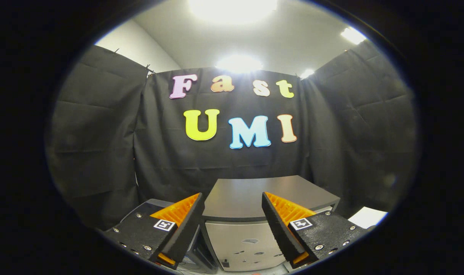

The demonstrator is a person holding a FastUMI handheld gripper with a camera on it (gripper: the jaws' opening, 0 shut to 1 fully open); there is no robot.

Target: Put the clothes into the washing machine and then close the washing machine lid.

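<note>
Tool (232,198) fingers spread before boxy, smooth-topped washing machine (255,196).

the gripper (232,198) is held with its fingers spread wide apart and nothing between them, so the gap is free air. straight ahead and below that gap stands the washing machine (255,198), a grey box with a flat dark top and a pale front panel; it blocks the way low down, while the space over its top is clear up to the black cloth wall (102,133) close behind it. the cloth closes in on both sides as well. a darker object (155,206) sits just beside the machine beyond one finger; what it is cannot be told. a white sheet (367,217) lies beyond the other finger.
</note>
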